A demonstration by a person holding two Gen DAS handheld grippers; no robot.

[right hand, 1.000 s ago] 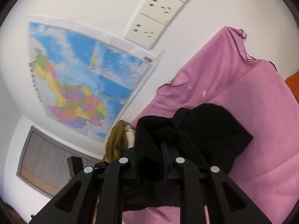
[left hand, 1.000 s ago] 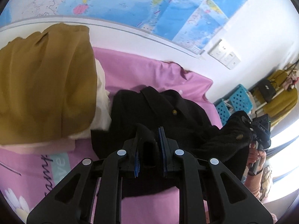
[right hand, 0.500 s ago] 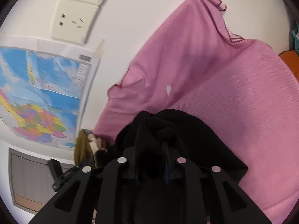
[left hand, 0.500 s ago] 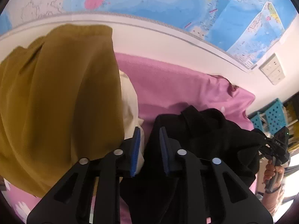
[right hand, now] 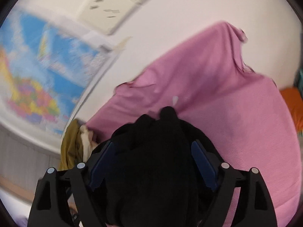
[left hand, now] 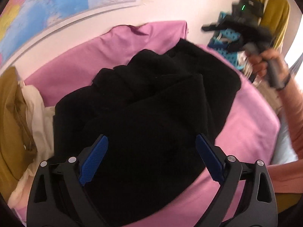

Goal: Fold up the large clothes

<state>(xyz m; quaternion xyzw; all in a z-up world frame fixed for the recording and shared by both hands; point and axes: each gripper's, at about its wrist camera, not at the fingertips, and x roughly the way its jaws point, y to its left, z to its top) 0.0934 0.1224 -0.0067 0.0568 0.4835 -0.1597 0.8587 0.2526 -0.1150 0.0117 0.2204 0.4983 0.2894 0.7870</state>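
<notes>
1. One black garment (left hand: pixel 151 102) lies bunched on the pink sheet (left hand: pixel 246 124).
2. Left gripper (left hand: pixel 151 155) hovers above it, jaws spread wide.
3. Right gripper (right hand: pixel 153 162) likewise gapes, black cloth between its fingers.
4. Mustard clothing (left hand: pixel 11 117) lies beside the garment.

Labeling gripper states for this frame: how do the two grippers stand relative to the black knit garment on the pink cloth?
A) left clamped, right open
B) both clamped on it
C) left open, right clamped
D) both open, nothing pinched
D: the left gripper and right gripper both show their blue pads spread wide, with the black knit garment lying loose on the pink cloth, not pinched by either.
</notes>
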